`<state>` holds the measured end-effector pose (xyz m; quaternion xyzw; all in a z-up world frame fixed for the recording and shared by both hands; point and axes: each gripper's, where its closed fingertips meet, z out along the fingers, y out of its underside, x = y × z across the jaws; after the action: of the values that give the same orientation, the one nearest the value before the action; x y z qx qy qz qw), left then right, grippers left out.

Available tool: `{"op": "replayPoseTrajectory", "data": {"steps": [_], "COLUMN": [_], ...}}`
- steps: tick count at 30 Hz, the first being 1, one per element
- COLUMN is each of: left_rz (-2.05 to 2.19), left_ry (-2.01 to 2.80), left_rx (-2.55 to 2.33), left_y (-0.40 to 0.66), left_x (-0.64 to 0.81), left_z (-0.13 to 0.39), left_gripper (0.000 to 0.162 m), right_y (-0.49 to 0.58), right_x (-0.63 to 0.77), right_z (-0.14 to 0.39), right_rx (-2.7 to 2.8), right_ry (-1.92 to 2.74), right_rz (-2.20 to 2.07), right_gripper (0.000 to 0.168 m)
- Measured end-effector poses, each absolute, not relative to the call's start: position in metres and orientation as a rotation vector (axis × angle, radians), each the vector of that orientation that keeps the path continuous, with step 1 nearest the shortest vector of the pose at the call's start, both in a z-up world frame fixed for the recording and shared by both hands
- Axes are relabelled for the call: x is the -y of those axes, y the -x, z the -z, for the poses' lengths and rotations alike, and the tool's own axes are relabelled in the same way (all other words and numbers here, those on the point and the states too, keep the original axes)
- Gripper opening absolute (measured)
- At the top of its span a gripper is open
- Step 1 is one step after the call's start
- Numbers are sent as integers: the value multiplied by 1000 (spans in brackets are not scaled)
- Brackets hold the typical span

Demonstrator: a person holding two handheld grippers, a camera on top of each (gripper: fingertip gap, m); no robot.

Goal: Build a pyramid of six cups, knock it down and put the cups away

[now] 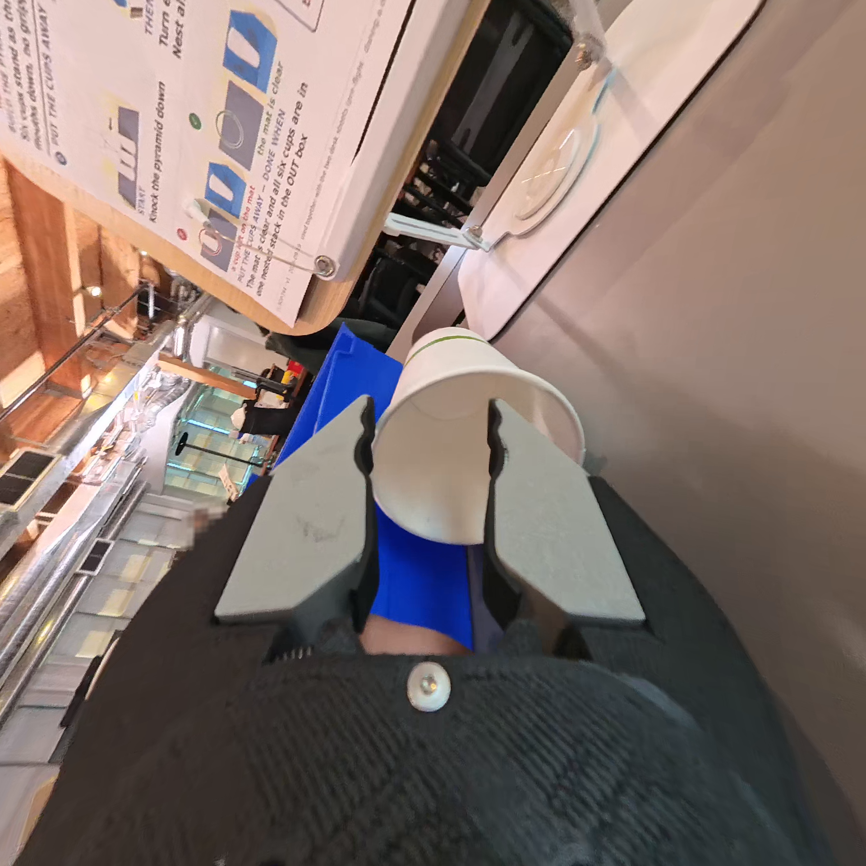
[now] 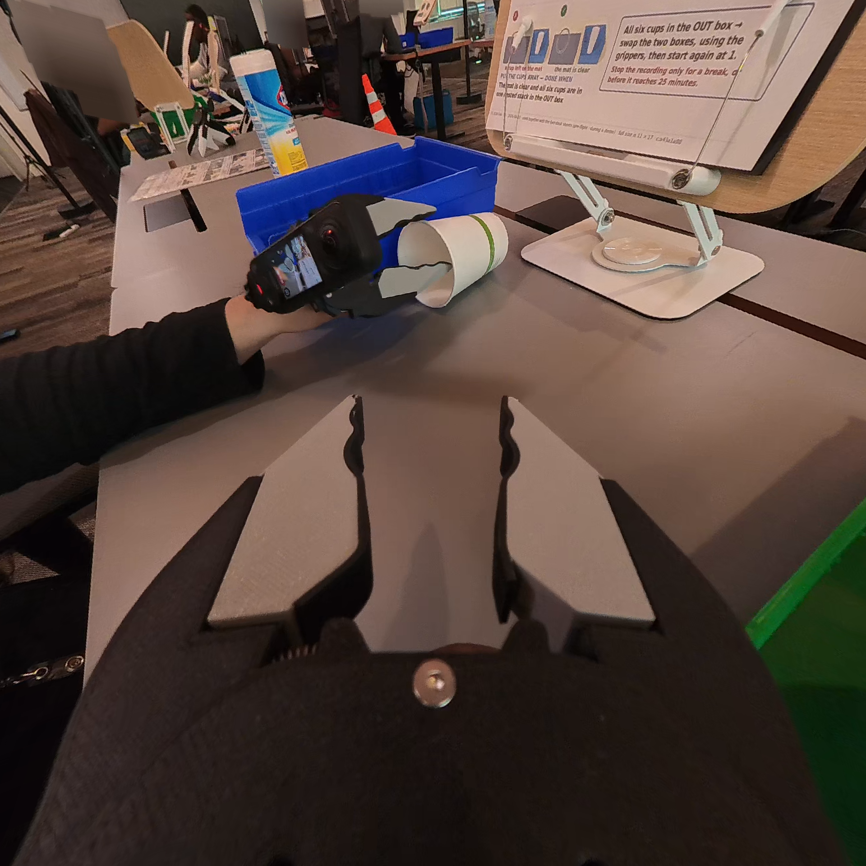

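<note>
A white paper cup (image 1: 468,389) with a green band lies on its side at the table surface, beside the blue bin (image 1: 351,370). My left gripper (image 1: 431,417) is turned on its side at the cup's mouth. One finger is inside the mouth and the other is outside against the wall, and the jaws stand wide apart. The right wrist view shows the same cup (image 2: 464,248), left gripper (image 2: 440,239) and blue bin (image 2: 375,182). My right gripper (image 2: 429,403) is open and empty above the grey table (image 2: 562,375), nearer the front. No other cups show.
A white stand (image 2: 642,276) with an instruction sheet on a wooden board is at the back right. A wipes canister (image 2: 267,112) stands behind the blue bin. A green bin edge (image 2: 815,623) is at the right. A person's sleeved arm (image 2: 117,375) reaches in from the left. One gripper's finger ends stand about 30 cm off the other's.
</note>
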<state>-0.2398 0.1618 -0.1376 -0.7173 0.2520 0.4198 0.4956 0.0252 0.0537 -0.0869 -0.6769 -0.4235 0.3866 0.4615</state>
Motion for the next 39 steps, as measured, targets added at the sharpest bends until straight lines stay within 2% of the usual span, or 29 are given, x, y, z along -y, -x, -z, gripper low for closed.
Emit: {"op": "replayPoseTrajectory", "data": {"steps": [1, 3, 8, 13, 19, 30, 39], "left_rz": [-1035, -1059, -949, -849, -478, 501, 642], "left_ry": [1730, 1689, 1674, 1639, 1539, 1292, 1234], "left_rx": [-595, -557, -533, -516, -558, -876, -919], "left_y": [243, 247, 239, 226, 183, 62, 49], "left_x": [-162, -161, -157, -153, -139, -40, -14], "left_z": [136, 126, 113, 105, 90, 51, 41], "left_gripper": [40, 12, 1, 1, 0, 0, 0], "right_y": [-25, -25, -26, -26, -26, -21, -13], "right_x": [-54, -54, -54, -54, -54, -41, -32], "right_z": [87, 87, 87, 87, 86, 75, 89], "right_rx": [1042, 1040, 1040, 1039, 1038, 1098, 1187], "right_ry": [1664, 1665, 1665, 1665, 1661, 1560, 1595], "right_rz": [-950, -952, -951, -952, -953, -963, -968], "right_gripper": [56, 56, 56, 56, 56, 58, 58]}}
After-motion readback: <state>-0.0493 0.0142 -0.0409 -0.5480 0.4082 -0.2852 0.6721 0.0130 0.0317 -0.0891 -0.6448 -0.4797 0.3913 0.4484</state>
